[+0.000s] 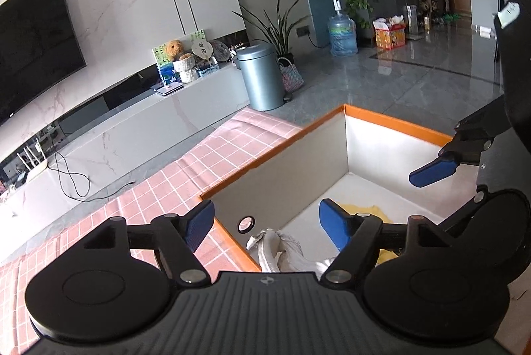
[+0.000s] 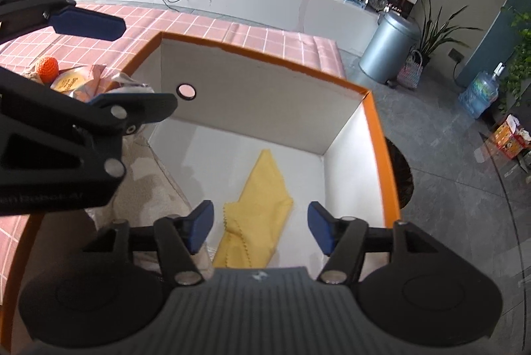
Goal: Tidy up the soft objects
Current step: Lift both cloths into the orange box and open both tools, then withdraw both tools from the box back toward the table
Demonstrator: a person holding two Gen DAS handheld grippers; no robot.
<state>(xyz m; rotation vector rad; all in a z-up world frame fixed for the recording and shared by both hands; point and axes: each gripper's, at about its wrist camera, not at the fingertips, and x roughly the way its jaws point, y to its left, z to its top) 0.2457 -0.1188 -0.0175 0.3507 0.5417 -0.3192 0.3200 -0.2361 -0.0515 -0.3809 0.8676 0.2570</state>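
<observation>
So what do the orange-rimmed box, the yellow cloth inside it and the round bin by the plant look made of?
Box: likely stiff cardboard, matte white inside, with a raw thin orange edge.
Yellow cloth: soft thin fabric, probably microfibre; it folds limply and has a zigzag-cut edge.
Bin: looks like painted metal, with a satin grey sheen.

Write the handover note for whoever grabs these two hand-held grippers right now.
Left hand-held gripper: open, empty, over the near corner of the orange-rimmed box.
Right hand-held gripper: open, empty, above the yellow cloth.
In the box: yellow cloth on the floor, white cloth bunched beside it.
Done: both cloths dropped in.
Left: orange knitted ball and soft packets on the pink checked tablecloth beside the box.
</observation>
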